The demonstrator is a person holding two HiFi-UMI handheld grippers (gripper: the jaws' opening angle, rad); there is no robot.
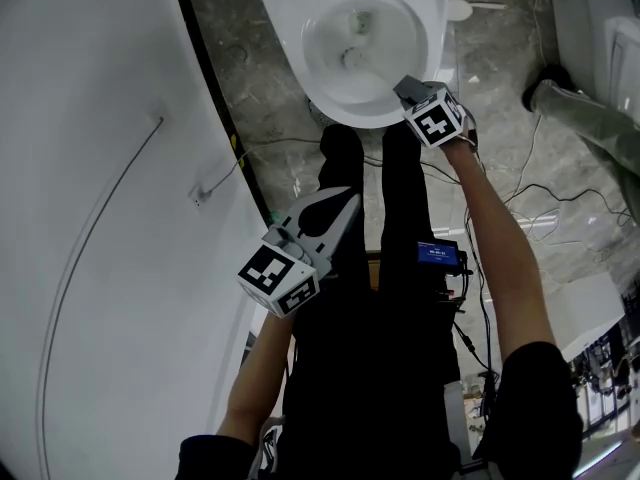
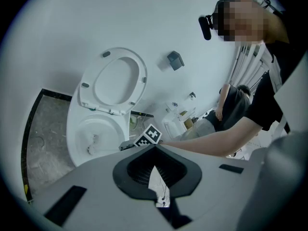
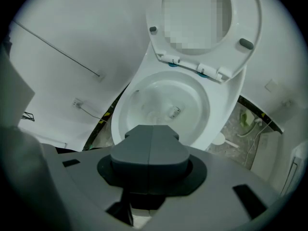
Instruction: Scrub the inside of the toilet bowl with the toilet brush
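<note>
The white toilet bowl (image 1: pixel 392 30) stands at the top of the head view with its seat (image 3: pixel 246 29) lifted upright. Its inside (image 3: pixel 192 105) holds a little water and a small mark near the drain. My right gripper (image 1: pixel 410 89) hovers just above the bowl's front rim, shut with nothing between its pads (image 3: pixel 150 148). My left gripper (image 1: pixel 335 208) hangs lower, near my legs and well short of the bowl, open and empty (image 2: pixel 156 170). I see no brush in either gripper. A white round thing with a thin handle (image 1: pixel 462 8) lies on the floor right of the toilet.
A white curved wall (image 1: pixel 100 218) fills the left side, edged by a black strip (image 1: pixel 215 98). Cables (image 1: pixel 540 208) trail over the grey marble floor at the right. Another person's leg (image 1: pixel 570 103) stands at the far right. A white appliance (image 1: pixel 615 38) occupies the top right corner.
</note>
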